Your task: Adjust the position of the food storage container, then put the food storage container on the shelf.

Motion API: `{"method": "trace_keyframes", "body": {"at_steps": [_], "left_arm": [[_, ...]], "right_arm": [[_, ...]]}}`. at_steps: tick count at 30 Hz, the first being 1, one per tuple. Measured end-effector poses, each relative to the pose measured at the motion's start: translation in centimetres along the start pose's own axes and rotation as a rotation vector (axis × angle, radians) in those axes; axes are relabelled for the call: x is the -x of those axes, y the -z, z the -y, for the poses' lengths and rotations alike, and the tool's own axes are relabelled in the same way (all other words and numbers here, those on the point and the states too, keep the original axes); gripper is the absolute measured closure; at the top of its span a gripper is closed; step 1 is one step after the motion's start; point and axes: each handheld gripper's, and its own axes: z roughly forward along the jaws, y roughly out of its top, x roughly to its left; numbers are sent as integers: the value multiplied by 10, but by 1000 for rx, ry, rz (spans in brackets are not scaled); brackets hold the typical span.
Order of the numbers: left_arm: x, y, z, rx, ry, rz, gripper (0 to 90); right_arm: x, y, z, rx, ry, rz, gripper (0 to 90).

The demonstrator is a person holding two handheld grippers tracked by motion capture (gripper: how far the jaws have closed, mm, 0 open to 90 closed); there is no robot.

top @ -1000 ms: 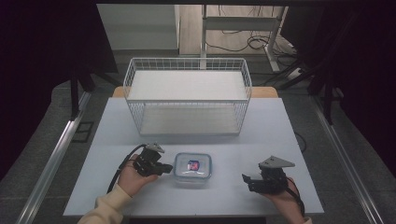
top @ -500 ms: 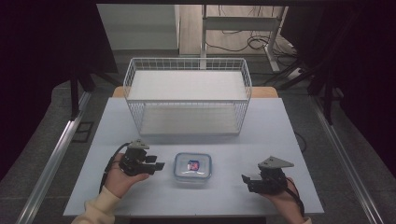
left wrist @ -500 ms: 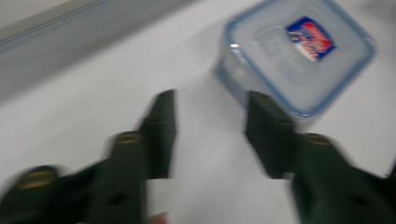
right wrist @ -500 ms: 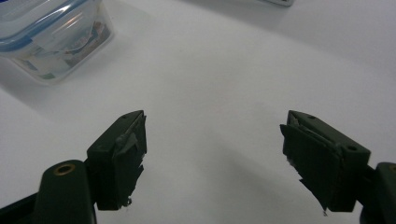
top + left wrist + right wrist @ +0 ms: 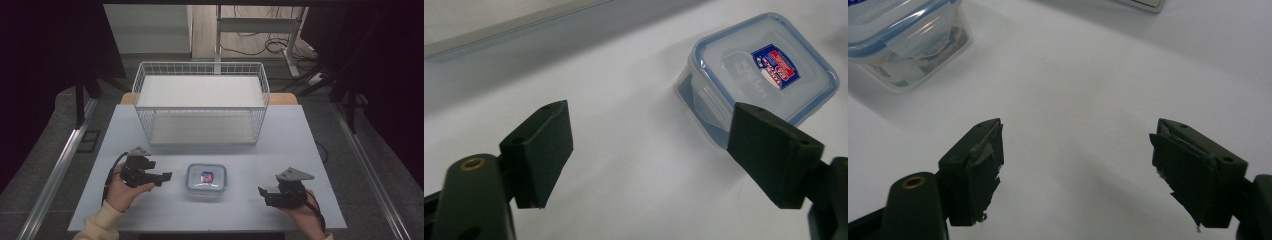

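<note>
A small clear lidded food container (image 5: 206, 179) with a blue seal and a red-and-blue label sits on the pale table (image 5: 300, 140) near the front edge. My left gripper (image 5: 164, 176) is held to its left, with open jaws pointing at it across a short gap. In the left gripper view the container (image 5: 764, 70) lies beyond the right jaw, and the gripper (image 5: 654, 145) holds nothing. My right gripper (image 5: 264, 192) rests open to the container's right, farther off. In the right gripper view the container (image 5: 903, 40) sits at the upper left, and the gripper (image 5: 1078, 155) is empty.
A white wire basket (image 5: 200, 100) stands across the back half of the table, behind the container. Dark floor, cables and table legs lie beyond the table edges.
My left gripper has drawn back to the left, away from the container it was nearly touching. The right gripper and the container have stayed put.
</note>
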Motion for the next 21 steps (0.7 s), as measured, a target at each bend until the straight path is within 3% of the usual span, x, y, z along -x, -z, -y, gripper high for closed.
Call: {"method": "trace_keyframes", "body": {"at_steps": [5, 10, 14, 21], "left_arm": [[0, 0, 0, 2, 6, -3, 144], [2, 3, -1, 37, 49, -4, 106], [1, 4, -2, 43, 73, 33, 97], [3, 0, -3, 33, 65, 66, 103]], "right_arm": [[-1, 1, 0, 14, 11, -11, 206], [-5, 1, -1, 28, 19, -32, 201], [-6, 2, -2, 47, -5, -55, 199], [-14, 2, -8, 66, -25, -104, 196]]}}
